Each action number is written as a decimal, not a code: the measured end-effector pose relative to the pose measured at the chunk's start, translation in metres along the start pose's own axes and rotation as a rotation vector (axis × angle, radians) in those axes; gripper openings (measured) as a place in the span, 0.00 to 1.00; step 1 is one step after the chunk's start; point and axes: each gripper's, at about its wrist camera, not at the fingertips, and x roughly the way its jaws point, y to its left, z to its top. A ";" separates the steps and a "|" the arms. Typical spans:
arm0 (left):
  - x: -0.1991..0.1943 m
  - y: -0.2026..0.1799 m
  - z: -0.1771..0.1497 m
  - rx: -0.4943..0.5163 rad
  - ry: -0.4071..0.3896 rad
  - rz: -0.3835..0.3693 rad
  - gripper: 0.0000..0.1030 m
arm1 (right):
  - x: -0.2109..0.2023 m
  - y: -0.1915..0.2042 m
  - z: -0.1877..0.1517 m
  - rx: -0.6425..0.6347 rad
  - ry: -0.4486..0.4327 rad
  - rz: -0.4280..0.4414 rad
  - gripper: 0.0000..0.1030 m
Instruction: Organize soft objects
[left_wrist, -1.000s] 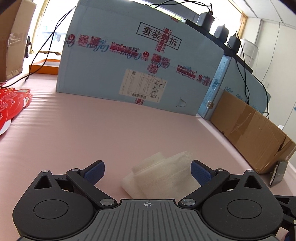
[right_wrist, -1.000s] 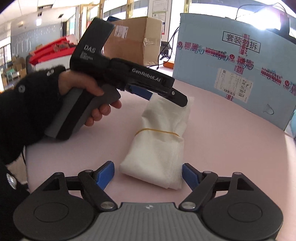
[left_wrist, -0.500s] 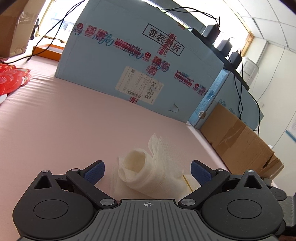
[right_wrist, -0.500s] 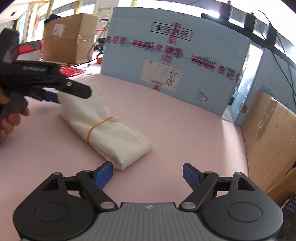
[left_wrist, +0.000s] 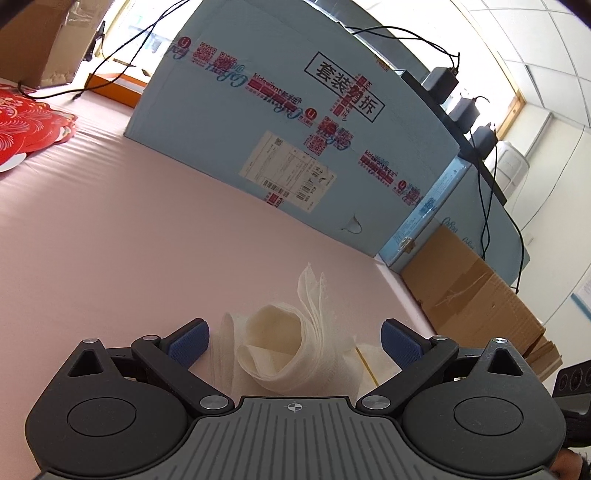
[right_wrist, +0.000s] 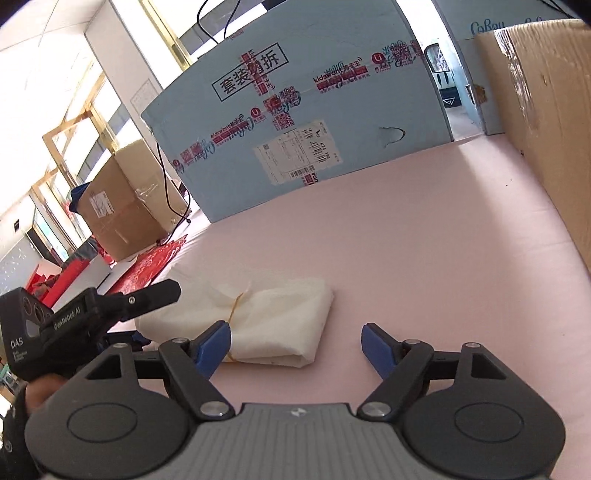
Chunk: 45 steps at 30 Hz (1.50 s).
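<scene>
A rolled white cloth (right_wrist: 266, 317), bound by a yellow rubber band (right_wrist: 236, 304), lies on the pink table (right_wrist: 424, 251) before a blue carton (right_wrist: 303, 122). The left tongs (left_wrist: 293, 341) gape around its open end without touching. The right tongs (right_wrist: 295, 347) are spread wide, one blue pad (right_wrist: 212, 341) overlapping the roll.
</scene>
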 end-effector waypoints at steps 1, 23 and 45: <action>0.001 0.000 0.000 0.002 0.002 -0.001 0.99 | 0.003 0.001 0.000 -0.004 0.000 0.004 0.75; 0.002 -0.001 -0.001 0.013 0.007 -0.006 1.00 | 0.018 -0.004 -0.002 0.050 -0.030 0.056 0.57; 0.004 -0.002 0.001 0.027 0.021 -0.009 1.00 | 0.019 -0.011 -0.004 0.099 -0.030 0.083 0.20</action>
